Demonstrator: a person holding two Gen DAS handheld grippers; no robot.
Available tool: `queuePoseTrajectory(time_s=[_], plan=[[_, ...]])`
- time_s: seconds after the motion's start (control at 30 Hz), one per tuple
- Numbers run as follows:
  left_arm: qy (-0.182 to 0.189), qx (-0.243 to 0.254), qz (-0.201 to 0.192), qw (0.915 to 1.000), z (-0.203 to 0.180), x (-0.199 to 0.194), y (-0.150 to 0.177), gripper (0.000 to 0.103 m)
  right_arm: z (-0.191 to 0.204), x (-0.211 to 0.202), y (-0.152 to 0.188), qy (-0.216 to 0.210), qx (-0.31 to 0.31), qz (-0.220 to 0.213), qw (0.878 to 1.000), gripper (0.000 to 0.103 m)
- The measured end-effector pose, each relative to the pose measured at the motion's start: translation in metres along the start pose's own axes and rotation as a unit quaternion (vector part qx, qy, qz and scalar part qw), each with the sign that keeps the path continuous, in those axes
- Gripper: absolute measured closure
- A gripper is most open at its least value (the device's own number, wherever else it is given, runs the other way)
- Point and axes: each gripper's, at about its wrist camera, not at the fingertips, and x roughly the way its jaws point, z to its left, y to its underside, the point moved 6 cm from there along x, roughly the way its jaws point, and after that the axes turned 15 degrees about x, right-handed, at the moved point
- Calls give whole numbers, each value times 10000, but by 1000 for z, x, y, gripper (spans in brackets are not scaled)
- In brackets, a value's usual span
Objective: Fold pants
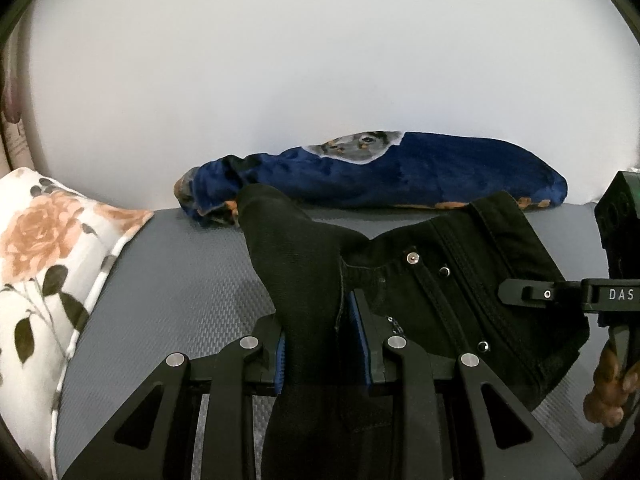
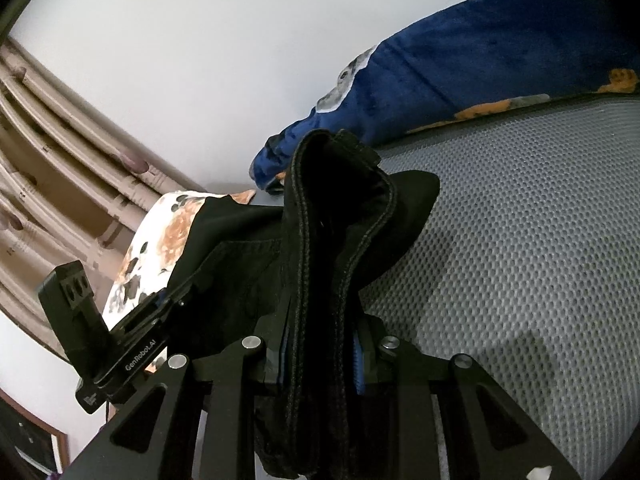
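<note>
Landmark: the blue blanket (image 1: pixel 400 172) bunched along the far wall.

Floral pillow (image 1: pixel 52 272) sits off the blanket's left end, on the grey mattress (image 1: pixel 168 280). One pair of black pants (image 1: pixel 420 280) hangs in front of the blanket, lifted off the mattress, with its far tip overlapping the blanket's left end in the left wrist view.

Left gripper (image 1: pixel 322 344) pinches a bunched fold of the pants between its blue pads (image 1: pixel 280 356), fabric filling the narrow gap. From there the waistband, with its rivets and button, stretches rightward, parallel to the blanket, to the right gripper (image 1: pixel 510 290), which clamps the other end, jaws nearly together on cloth. A hand (image 1: pixel 612 392) grips that tool's handle.

In the right wrist view the right gripper (image 2: pixel 320 360) squeezes stacked seamed layers standing upright.

Key relation: pants' long axis at the top runs gripper to gripper, side to side, along the blanket; the rest drapes down below and out of sight. Both grippers equally on it, neither nearer. My guess is that the next move is laying it flat on the mattress in front of the blanket.

Counts: one pants, two grippers, one blanket, one pillow, one mattress.
</note>
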Motion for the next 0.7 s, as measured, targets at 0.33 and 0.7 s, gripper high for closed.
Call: queuePoseTrajectory(time_s=[0.33,0.7], plan=[[-39,-74,16,10000,12,24,-2,75,-5,19,-12,-50,117,-2,9999,81],[-32,-28,51,10000,16,46,-3,75,-15,30,-22,-78,248,-22,9997,81]])
